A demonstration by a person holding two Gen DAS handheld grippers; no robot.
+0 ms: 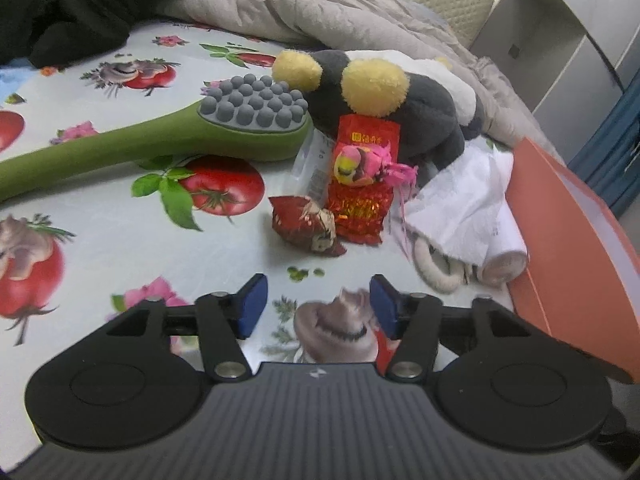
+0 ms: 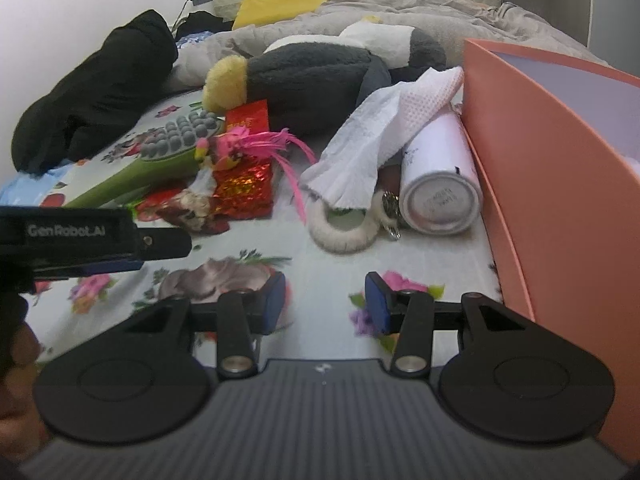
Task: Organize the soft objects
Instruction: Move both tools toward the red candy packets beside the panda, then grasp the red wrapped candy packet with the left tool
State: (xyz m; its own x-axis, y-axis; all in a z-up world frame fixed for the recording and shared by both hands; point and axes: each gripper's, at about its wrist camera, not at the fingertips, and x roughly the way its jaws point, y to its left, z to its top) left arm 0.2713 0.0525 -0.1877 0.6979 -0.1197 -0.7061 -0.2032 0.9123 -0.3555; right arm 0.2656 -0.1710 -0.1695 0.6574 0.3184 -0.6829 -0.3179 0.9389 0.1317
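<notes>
Both wrist views, approach stage of organising the soft objects on the bed covered by a tomato-and-flower printed sheet. My left hand-held gripper hovers released, blue pads apart with only sheet between them; my right hand-held gripper is likewise released and empty, and its view catches the left unit's black body at 9 o'clock. The task's things lie ahead of both: the grey, white and yellow plush toy at 12 o'clock in the left view, resting against a rumpled beige quilt; the crumpled white embossed cloth at 1 o'clock in the right view, draped over a white cylindrical bottle and a cream fuzzy ring. Between them sit red foil packets, a pink feathered trinket and a green long-handled massager with grey knobs, none soft in my judgement. The orange open box stands at 3 o'clock, just beside the bottle; I judge it the likely container. A black garment lies at 10 o'clock. I read the step as choosing a first target. Next, the right gripper should advance to the cloth, pinch a raised fold clear of the bottle, and lift toward the box.
</notes>
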